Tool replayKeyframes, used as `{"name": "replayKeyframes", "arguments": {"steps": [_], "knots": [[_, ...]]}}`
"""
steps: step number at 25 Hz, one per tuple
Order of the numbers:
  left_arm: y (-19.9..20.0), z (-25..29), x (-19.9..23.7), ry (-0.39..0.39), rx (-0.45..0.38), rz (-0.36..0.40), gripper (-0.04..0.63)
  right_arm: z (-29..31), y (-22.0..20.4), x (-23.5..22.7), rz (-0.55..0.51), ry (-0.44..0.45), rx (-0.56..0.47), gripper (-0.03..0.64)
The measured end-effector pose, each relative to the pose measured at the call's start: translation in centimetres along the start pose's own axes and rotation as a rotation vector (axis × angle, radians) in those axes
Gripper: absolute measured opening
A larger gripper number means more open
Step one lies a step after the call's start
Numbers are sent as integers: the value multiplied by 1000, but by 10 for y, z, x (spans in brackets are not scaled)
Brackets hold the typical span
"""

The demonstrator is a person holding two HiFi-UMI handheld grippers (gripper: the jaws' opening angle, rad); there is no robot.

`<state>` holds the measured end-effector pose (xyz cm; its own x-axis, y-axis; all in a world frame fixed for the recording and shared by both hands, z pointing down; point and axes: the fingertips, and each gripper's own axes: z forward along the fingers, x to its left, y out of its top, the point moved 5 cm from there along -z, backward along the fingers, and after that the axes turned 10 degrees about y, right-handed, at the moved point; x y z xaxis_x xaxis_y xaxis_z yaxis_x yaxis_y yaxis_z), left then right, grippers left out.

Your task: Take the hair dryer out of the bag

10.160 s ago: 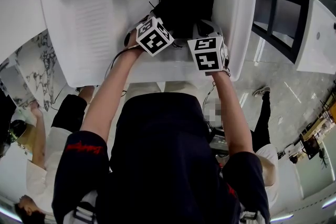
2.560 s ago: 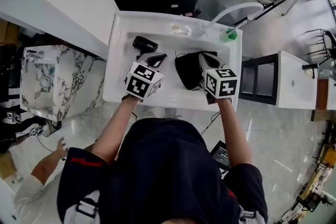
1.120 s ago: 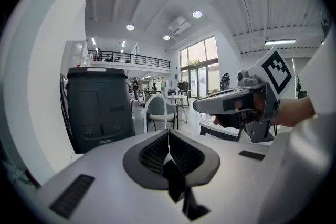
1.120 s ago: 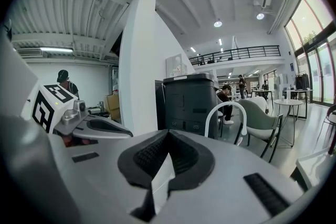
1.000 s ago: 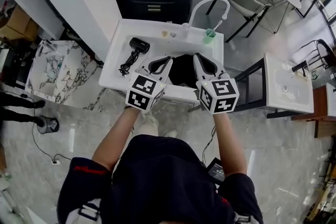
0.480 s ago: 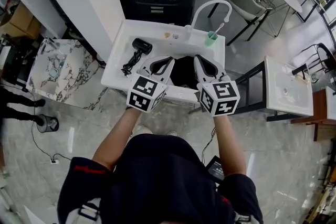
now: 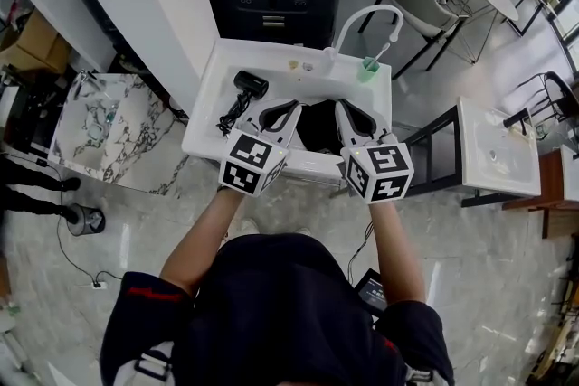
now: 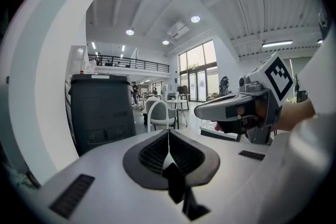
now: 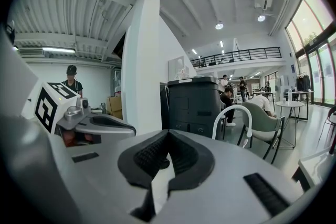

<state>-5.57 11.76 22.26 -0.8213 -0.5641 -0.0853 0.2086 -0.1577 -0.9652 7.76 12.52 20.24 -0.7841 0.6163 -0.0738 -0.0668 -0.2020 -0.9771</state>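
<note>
Open-plan showroom or office hall, freestanding washbasins (image 7: 206, 117), polished marble floor (image 7: 109, 285), mezzanine railing (image 8: 128, 64), tall windows (image 8: 197, 71), chairs (image 8: 157, 114)

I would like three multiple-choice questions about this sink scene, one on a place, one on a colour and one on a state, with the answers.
1. Where does the hair dryer lie?
A on a chair
B on the left part of the sink
C on the floor

2. What colour is the cup on the sink?
A green
B red
C yellow

3. How do the jaws of the left gripper stand?
A wide open
B shut on a toothbrush
C shut, empty

Answers:
1 B: it lies left of the black bag, outside it.
2 A: the head view shows it green.
3 C: its pads meet with nothing between them.
</note>
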Motion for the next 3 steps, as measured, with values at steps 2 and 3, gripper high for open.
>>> {"name": "replayKeyframes", "arguments": {"steps": [2, 3], "knots": [[0, -2, 4, 0, -1, 2, 18, 2, 1, 3, -1, -2, -1, 34], [0, -3, 6, 0, -1, 3, 18, 4, 2, 5, -1, -3, -2, 34]]}}
